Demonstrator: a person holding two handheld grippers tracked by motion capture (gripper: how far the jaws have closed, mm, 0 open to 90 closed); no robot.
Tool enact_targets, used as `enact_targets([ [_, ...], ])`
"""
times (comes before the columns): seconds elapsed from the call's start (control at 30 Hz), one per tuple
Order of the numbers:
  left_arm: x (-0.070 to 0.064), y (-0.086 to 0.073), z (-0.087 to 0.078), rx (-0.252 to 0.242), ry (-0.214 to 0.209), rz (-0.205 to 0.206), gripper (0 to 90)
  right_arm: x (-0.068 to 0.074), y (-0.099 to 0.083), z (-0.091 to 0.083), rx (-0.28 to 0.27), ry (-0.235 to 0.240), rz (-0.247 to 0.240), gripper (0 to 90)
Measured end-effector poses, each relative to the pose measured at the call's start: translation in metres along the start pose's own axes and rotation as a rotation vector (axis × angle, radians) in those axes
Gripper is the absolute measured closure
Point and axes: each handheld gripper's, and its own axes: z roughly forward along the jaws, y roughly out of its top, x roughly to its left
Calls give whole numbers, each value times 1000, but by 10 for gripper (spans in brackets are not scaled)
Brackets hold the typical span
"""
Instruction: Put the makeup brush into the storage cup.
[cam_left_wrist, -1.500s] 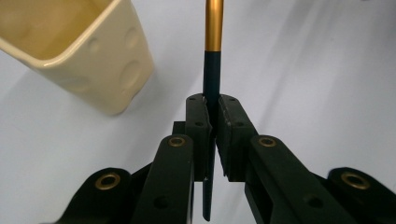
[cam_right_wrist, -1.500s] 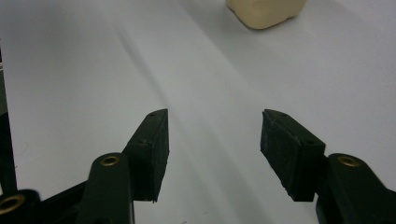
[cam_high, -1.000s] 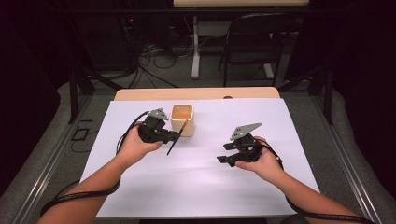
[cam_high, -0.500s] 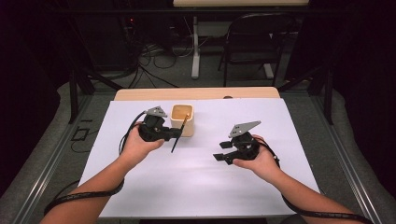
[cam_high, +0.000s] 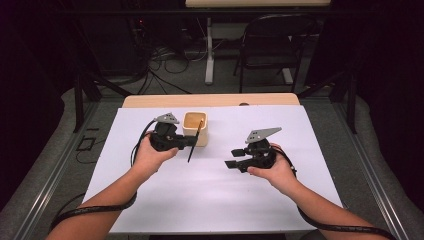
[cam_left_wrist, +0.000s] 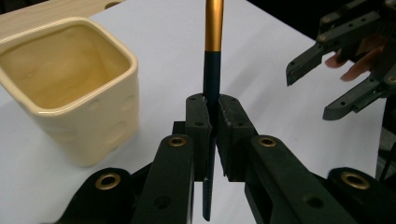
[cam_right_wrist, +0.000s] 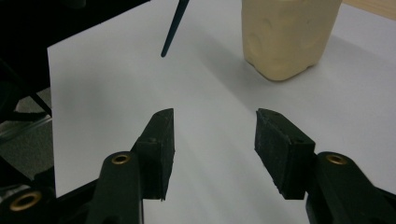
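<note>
Jaws of our left gripper (cam_left_wrist: 212, 116) clamp the pen (cam_left_wrist: 212, 56) upright beside the cream cup (cam_left_wrist: 70, 84), ready for dropping in; our right gripper (cam_right_wrist: 215, 135) waits wide open.

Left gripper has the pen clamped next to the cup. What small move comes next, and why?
Probably shift the left gripper toward the cream cup until the pen hangs above its opening. The jaws are shut on the pen's dark shaft, the cup stands upright with nothing visible inside, and the pen is beside it, not over it. The right gripper is open and idle.
</note>
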Motion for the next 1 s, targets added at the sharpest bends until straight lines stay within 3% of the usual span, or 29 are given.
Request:
enact_targets([
  [0.27, -5, 3, 7, -42, -28, -28, 834, -2, 5, 4, -71, 43, 75, 530],
  [0.33, -7, 4, 8, -43, -20, -11, 834, -2, 6, 5, -78, 41, 74, 551],
  [0.73, -10, 7, 15, -89, -53, -42, 834, -4, 10, 11, -125, 67, 115, 601],
  [1.0, -9, 10, 13, -105, -56, -39, 834, -3, 13, 19, -116, 94, 124, 624],
])
